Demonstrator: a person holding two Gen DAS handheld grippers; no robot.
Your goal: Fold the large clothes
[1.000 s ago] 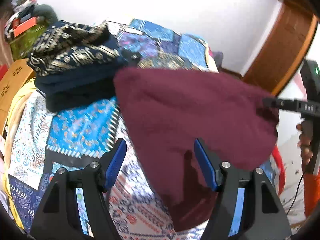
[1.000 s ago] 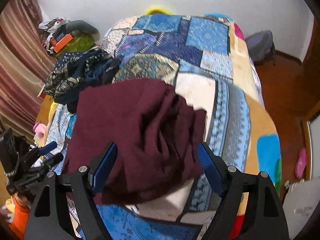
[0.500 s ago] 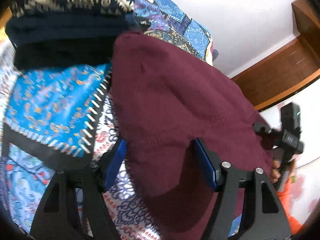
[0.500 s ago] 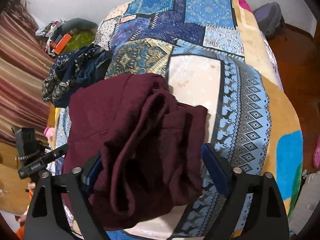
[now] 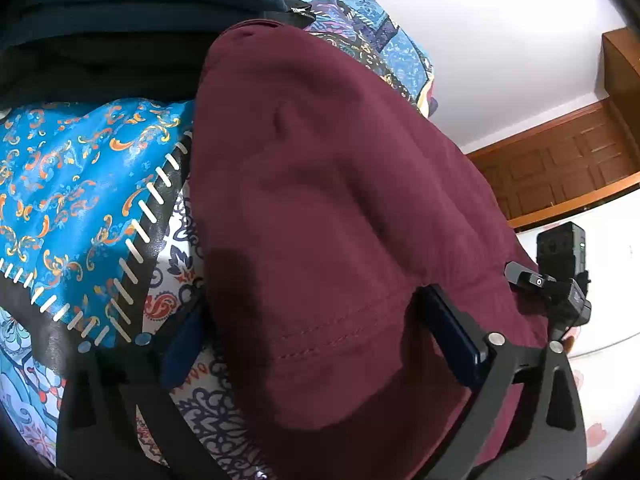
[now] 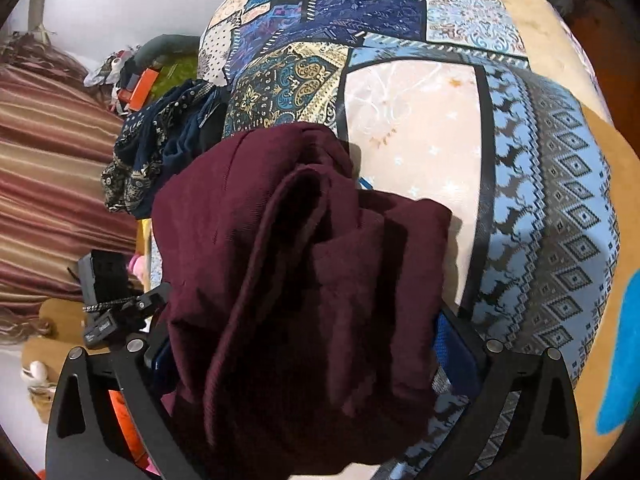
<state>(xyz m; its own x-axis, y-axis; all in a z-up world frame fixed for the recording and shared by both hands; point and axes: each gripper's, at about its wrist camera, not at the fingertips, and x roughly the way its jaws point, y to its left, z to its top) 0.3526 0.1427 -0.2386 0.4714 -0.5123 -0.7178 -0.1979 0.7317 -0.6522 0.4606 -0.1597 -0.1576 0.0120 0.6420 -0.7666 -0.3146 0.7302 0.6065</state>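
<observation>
The garment, a maroon folded bundle, lay on the bedspread and filled the middle of both views. In the left wrist view it ran from the upper centre down to the lower right, its stitched hem crossing the lower middle. In the right wrist view it showed as a thick stack of folds, bunched and ridged down the centre. Compared with half a second earlier, it loomed larger in both views and reached lower in the frame, now passing between the fingers of each tool.

The left gripper stood wide open, its blue pads either side of the hem; the garment lay between them, and the right-hand pad sat just beside the cloth edge. Whether either pad pressed the cloth could not be told. The right gripper was also spread wide, with the bundle filling the gap and covering most of both pads, so no clamping showed. Earlier, both its pads had been plainly visible.

A pile of dark clothes sat at the upper left of the left view, touching the garment's far corner; it had slid further up and out of frame than before. In the right view the pile lay at centre left, beside a striped curtain.
</observation>
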